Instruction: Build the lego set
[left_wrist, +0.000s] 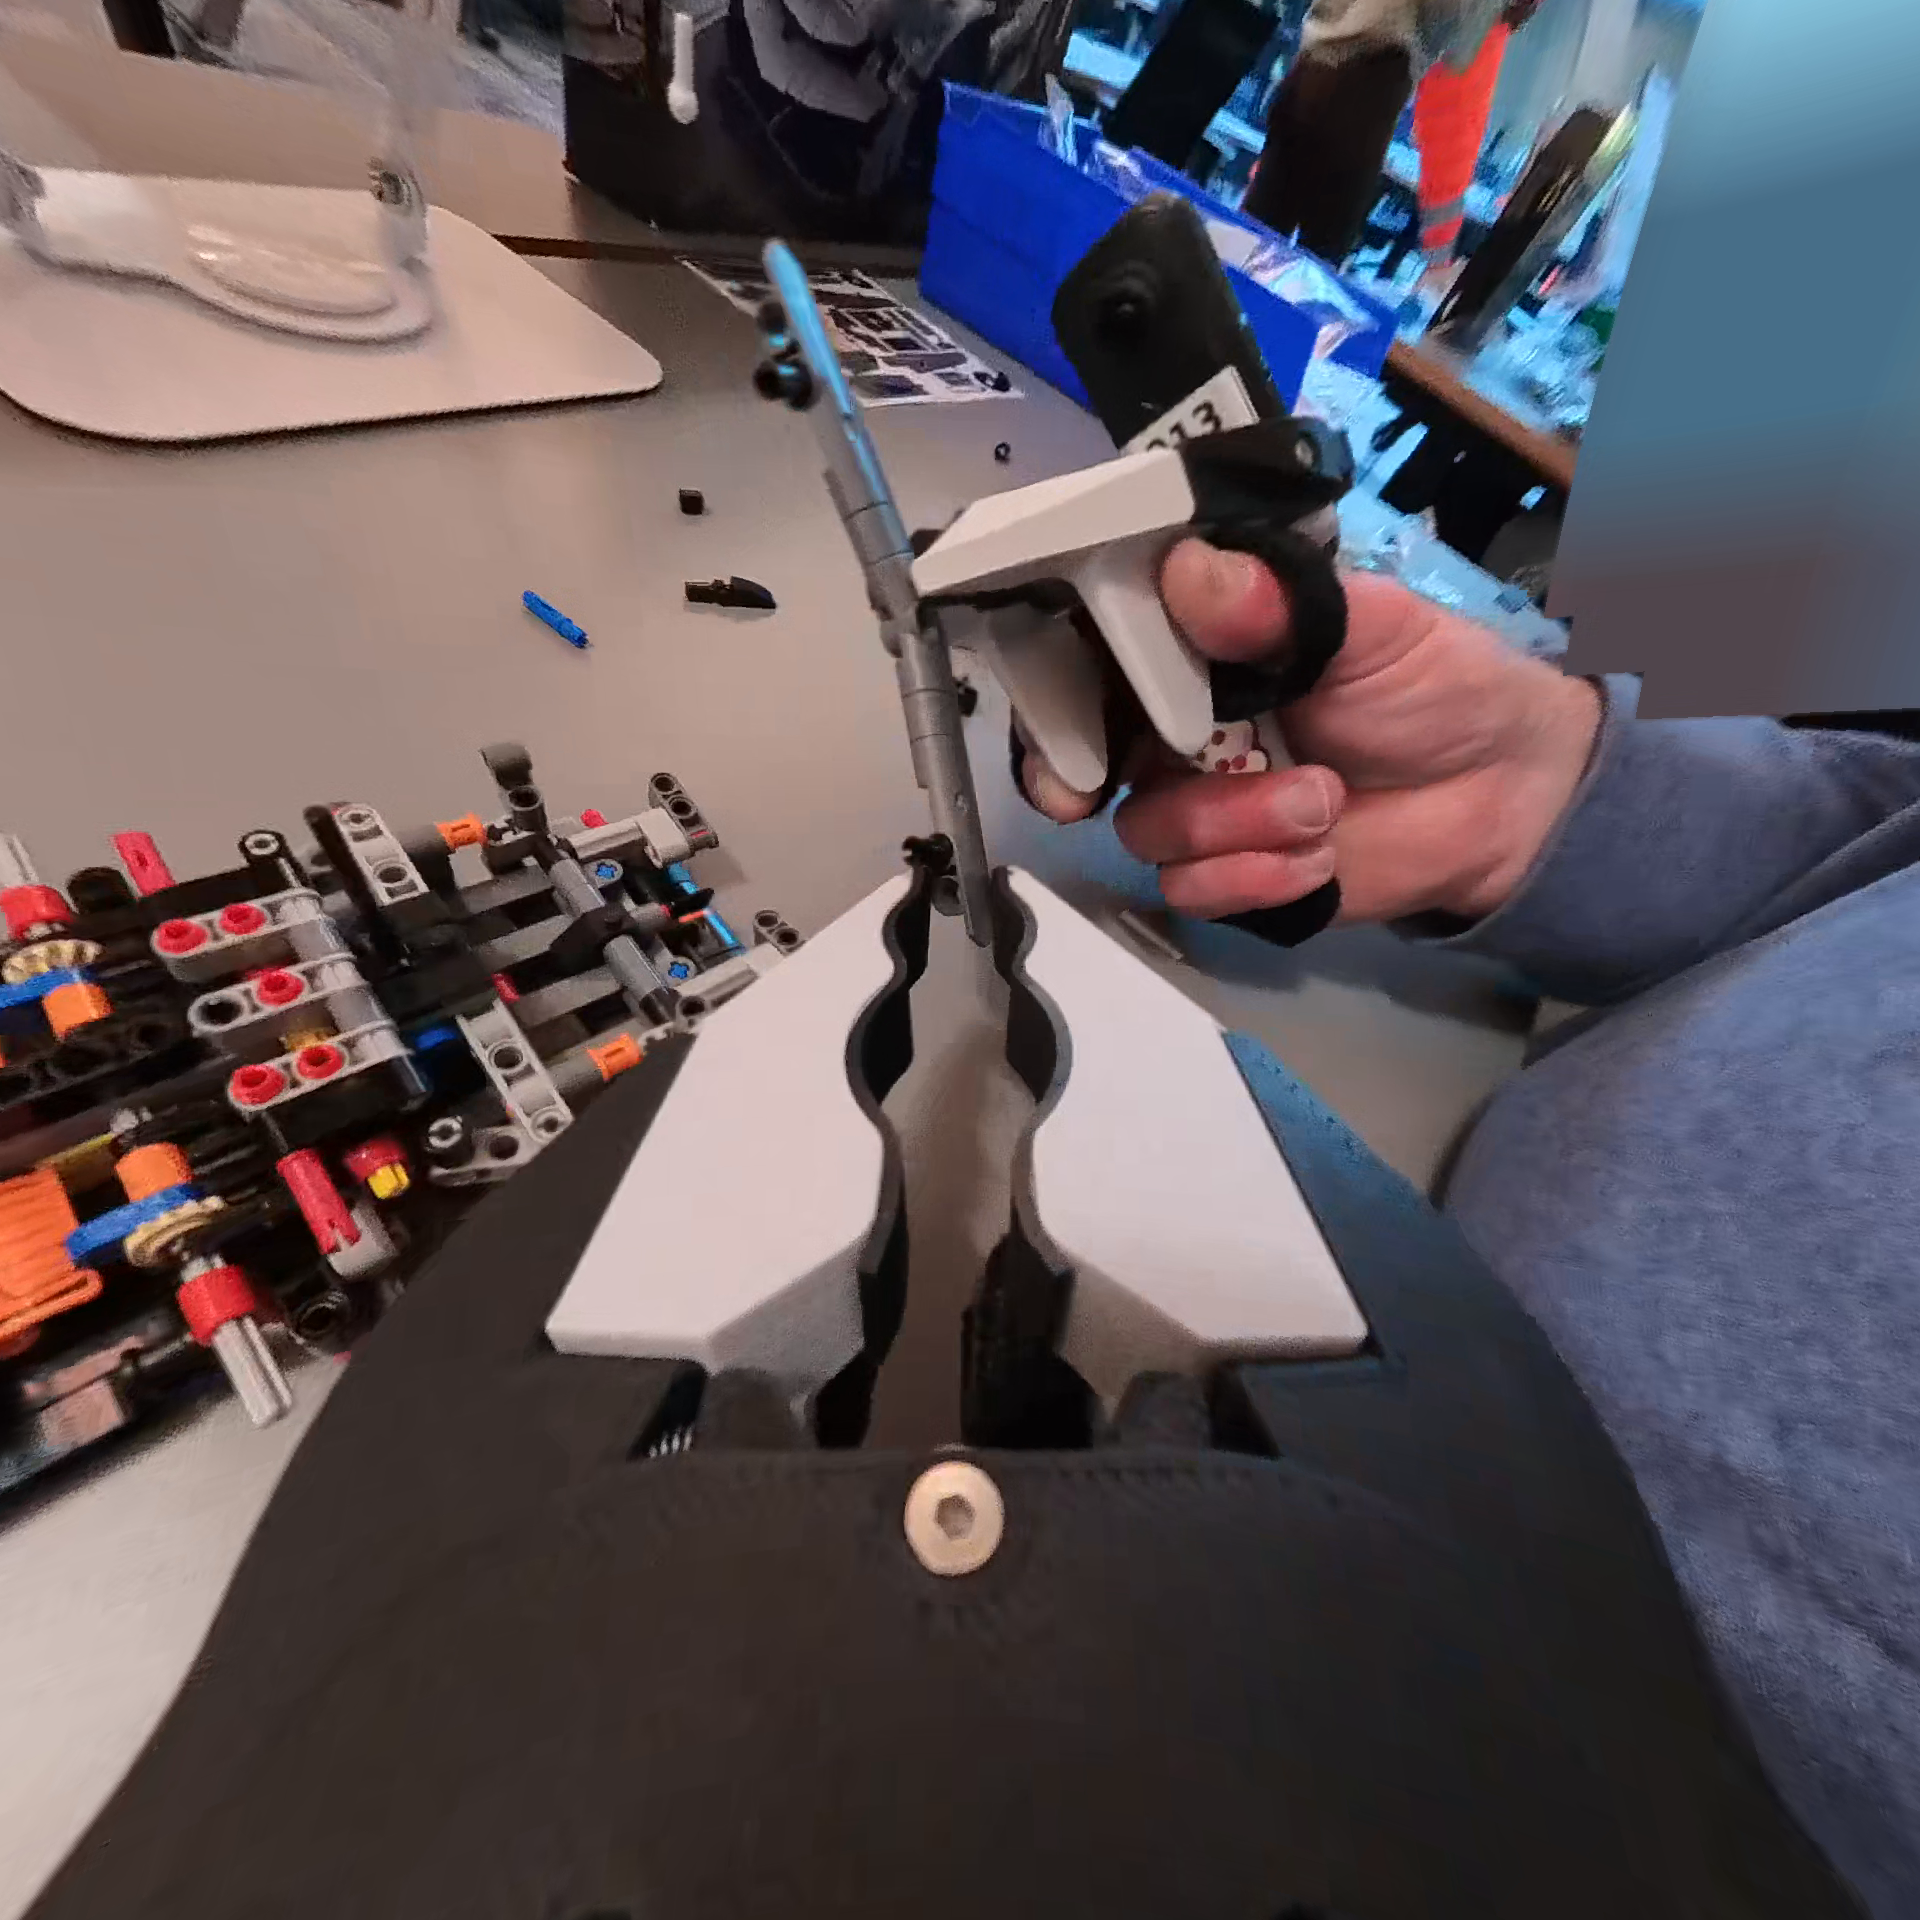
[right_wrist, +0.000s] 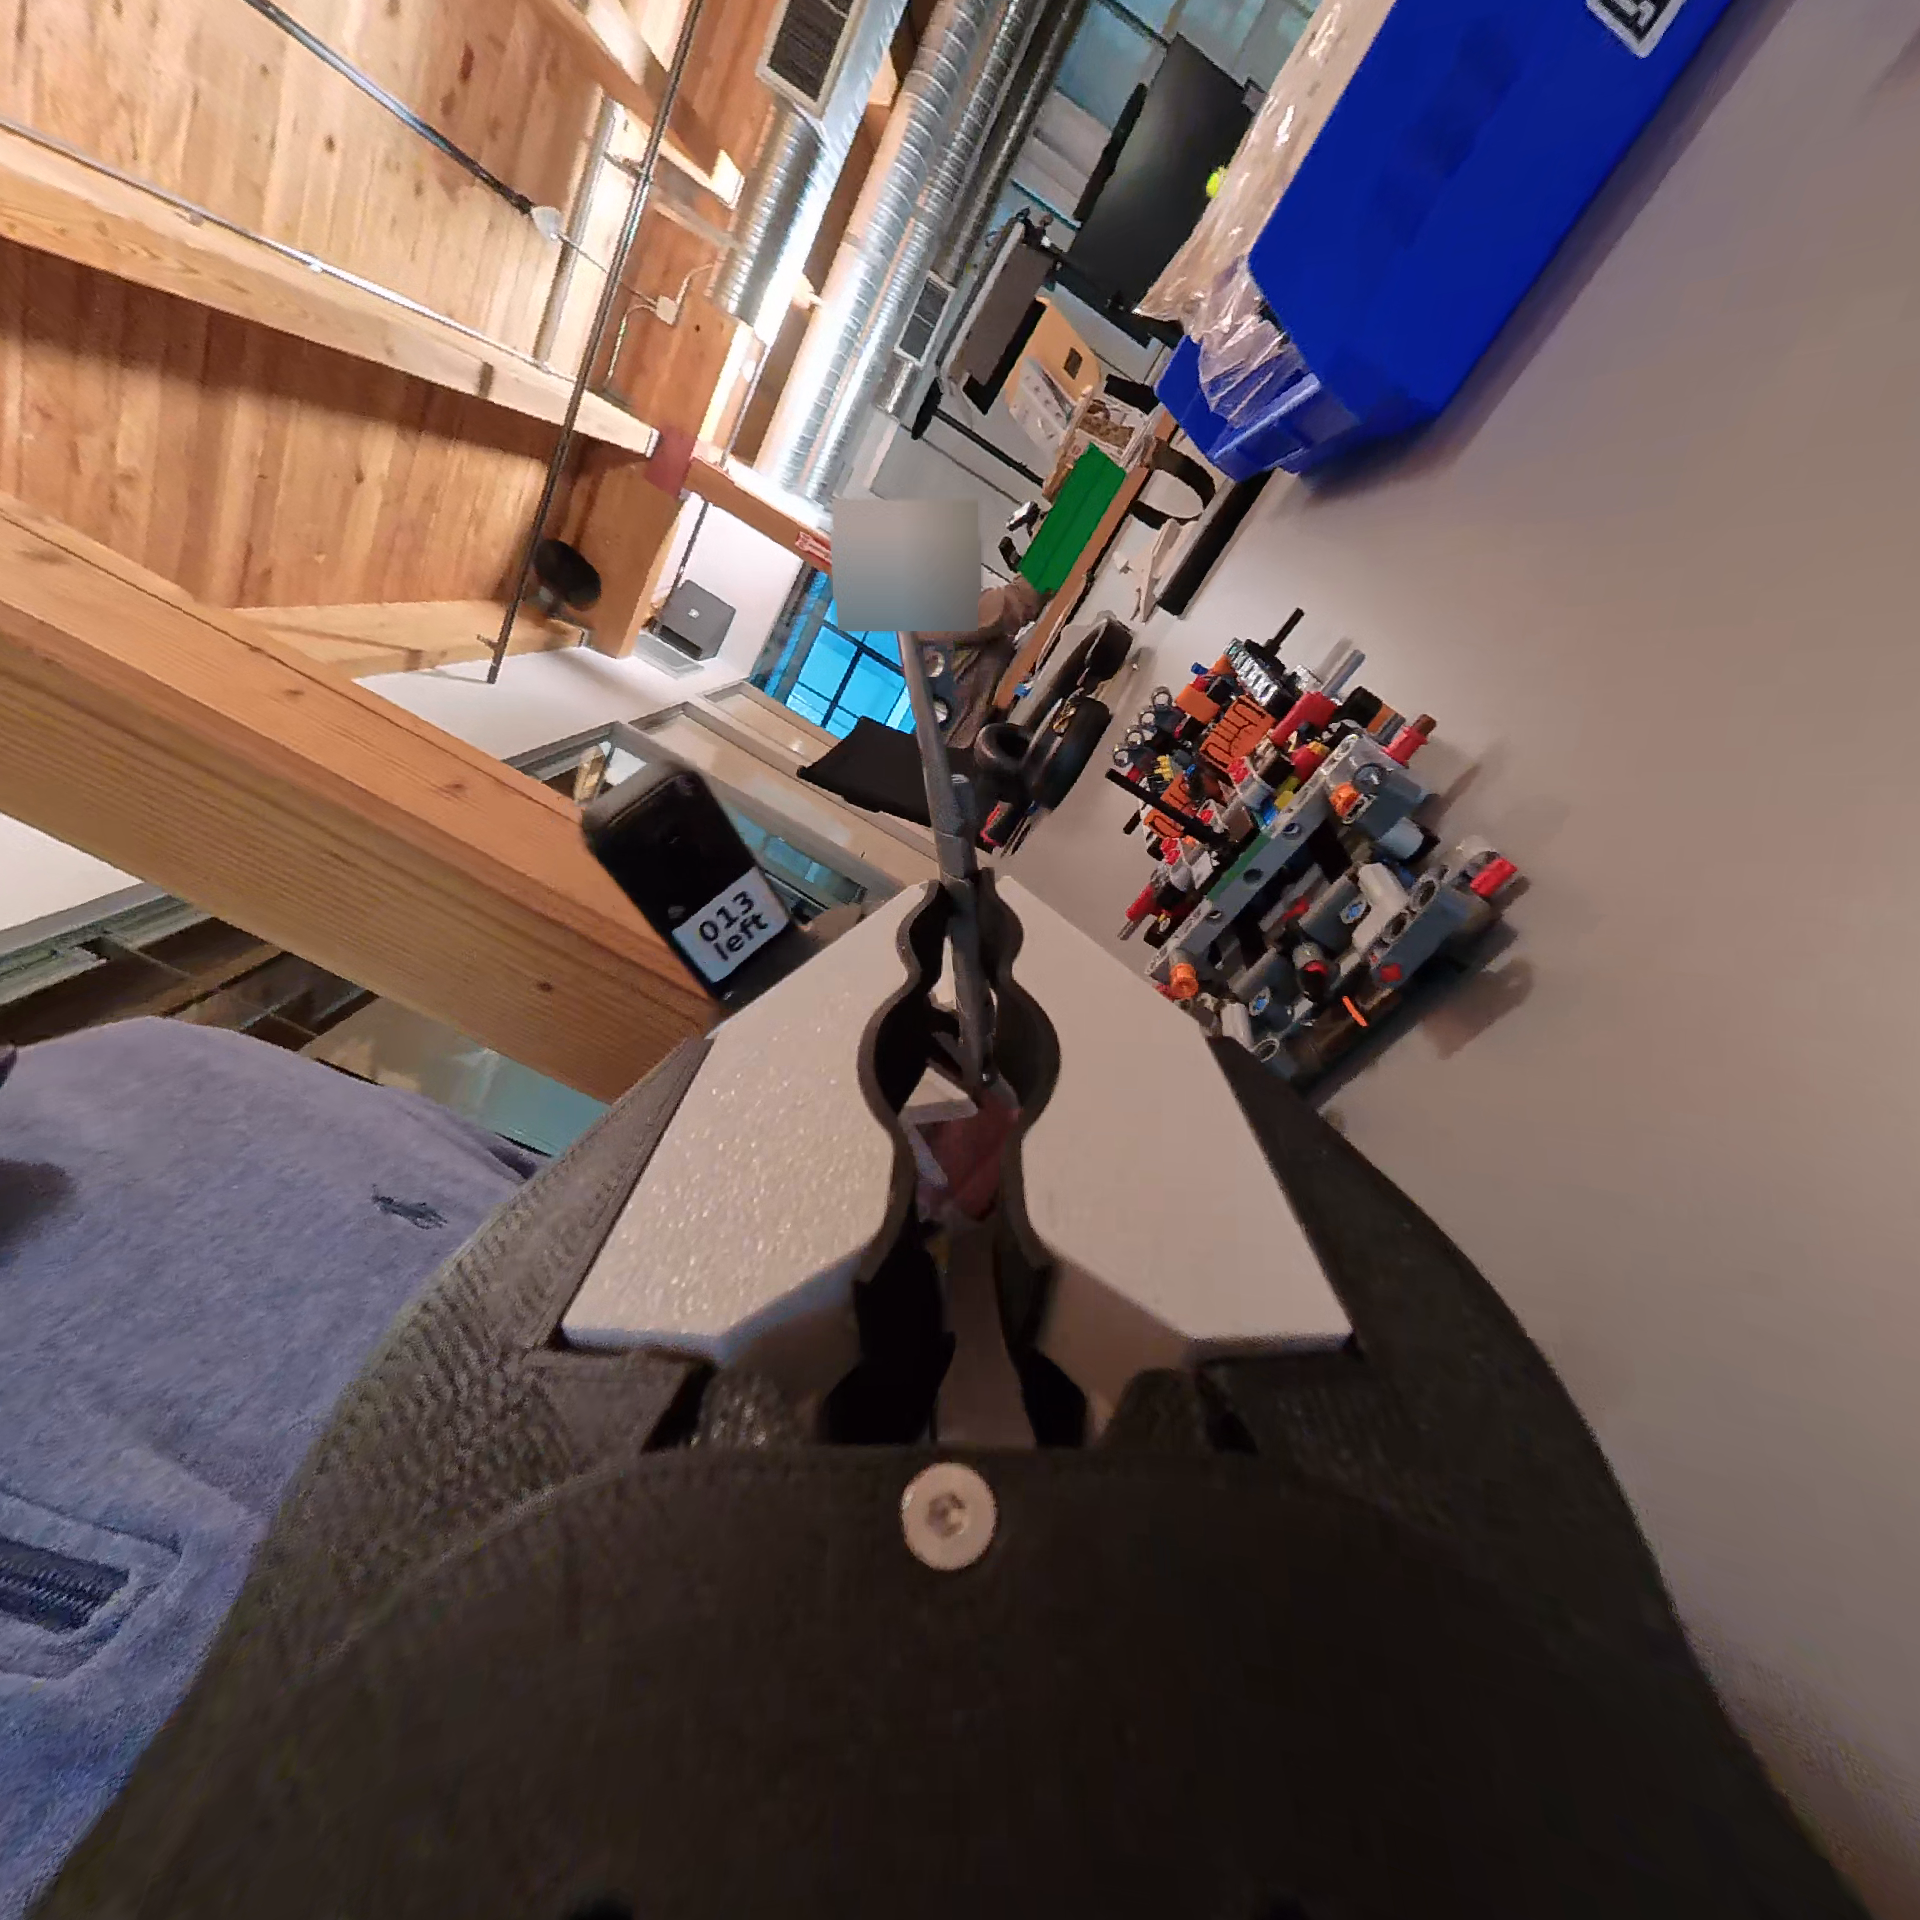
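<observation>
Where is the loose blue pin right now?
In the left wrist view the blue pin lies on the grey table, upper left, beyond the lego assembly and left of a small black piece.

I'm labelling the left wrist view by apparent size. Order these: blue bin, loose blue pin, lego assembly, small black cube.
1. lego assembly
2. blue bin, farther off, so truly bigger perhaps
3. loose blue pin
4. small black cube

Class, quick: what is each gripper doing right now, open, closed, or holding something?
Left gripper: closed on the lower end of the grey rod.
Right gripper: closed on the same rod, higher up.
</observation>
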